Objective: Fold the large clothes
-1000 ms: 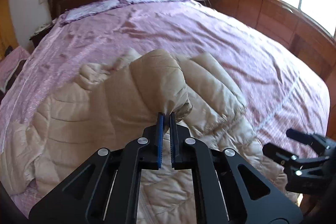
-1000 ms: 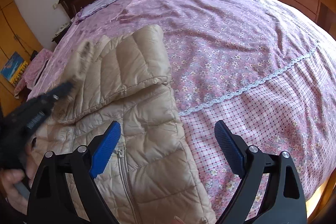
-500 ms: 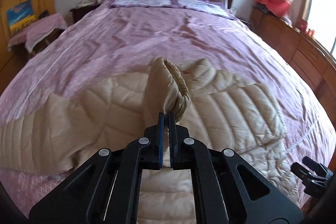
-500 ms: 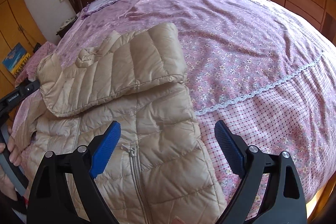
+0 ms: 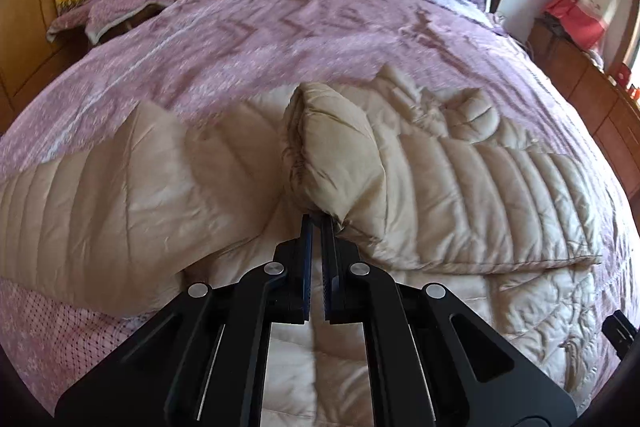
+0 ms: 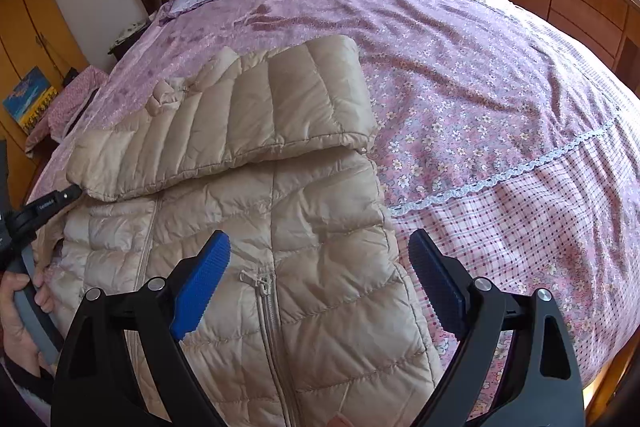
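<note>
left wrist view: the left claw [image 5: 317, 223] was pinched nearly shut on the cuff end of a sleeve [image 5: 336, 151] of the beige puffer jacket [image 5: 460, 187], which lay spread on the pink bed [image 5: 280, 27]. the sleeve was lifted and bunched over the jacket's chest, with the other sleeve already laid flat across to the right. the grip looked thin, only a tuck of slick fabric between the pads, so the sleeve could slide out in mid-fold and drop crooked. a hard pull might also drag the whole jacket sideways and undo the folded side.

right wrist view: the right claw [image 6: 320, 267] was wide open and held nothing, hovering just above the zipper [image 6: 266, 291] on the lower front. with nothing pinning the body down, the padded layers could spring back or shift. the folded sleeve [image 6: 240, 123] rested loosely across the chest and could slip off toward the bed. the left claw showed only at the left edge.
</note>
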Demonstrator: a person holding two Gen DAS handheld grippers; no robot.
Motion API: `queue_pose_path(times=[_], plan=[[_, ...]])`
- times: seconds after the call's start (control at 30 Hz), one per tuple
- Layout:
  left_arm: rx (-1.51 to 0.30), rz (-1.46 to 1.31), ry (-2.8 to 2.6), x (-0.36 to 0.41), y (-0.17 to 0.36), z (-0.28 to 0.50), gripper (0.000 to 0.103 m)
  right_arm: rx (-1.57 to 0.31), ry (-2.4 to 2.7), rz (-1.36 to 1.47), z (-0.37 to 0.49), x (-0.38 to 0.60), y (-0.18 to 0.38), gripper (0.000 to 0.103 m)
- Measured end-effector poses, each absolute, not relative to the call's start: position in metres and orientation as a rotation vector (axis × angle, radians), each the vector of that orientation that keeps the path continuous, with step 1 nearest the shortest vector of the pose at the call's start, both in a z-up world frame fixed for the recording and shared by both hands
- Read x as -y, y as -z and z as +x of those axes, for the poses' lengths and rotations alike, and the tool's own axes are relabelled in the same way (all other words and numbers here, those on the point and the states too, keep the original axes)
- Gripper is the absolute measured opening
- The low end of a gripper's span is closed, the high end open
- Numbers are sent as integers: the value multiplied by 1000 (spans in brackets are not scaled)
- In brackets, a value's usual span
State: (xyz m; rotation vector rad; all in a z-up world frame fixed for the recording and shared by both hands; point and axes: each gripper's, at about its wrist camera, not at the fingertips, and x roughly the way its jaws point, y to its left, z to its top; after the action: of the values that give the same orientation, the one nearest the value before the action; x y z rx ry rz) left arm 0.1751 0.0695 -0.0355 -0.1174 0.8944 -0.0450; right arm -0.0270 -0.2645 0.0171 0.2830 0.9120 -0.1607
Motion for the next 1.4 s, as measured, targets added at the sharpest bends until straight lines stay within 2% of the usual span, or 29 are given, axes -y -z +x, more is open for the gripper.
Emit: queue_pose_path(times=[0.17,0.23,0.3,0.37,0.5,0.77,1.4], plan=[[-933,-170,47,-82,49,169,6,-914,157,273,-25,261,-15,88],[-938,-171,62,-82,49,164,22,-916,159,274,-23,261,-14,88],[-921,-162,74,-79,46,156,57,-915,157,276,-23,260,-13,88],[-890,-139,83,-75,39,146,69,-914,156,274,-24,259,-13,88],[-888,-123,100,-70,27,135,75,-903,146,266,-25,254,-17,88],[-887,-145,35,-87,11,107,78,-868,125,259,-29,245,-25,91],[-914,-378,-335,-253,55,93,78,-905,90,201,-28,208,-20,95]])
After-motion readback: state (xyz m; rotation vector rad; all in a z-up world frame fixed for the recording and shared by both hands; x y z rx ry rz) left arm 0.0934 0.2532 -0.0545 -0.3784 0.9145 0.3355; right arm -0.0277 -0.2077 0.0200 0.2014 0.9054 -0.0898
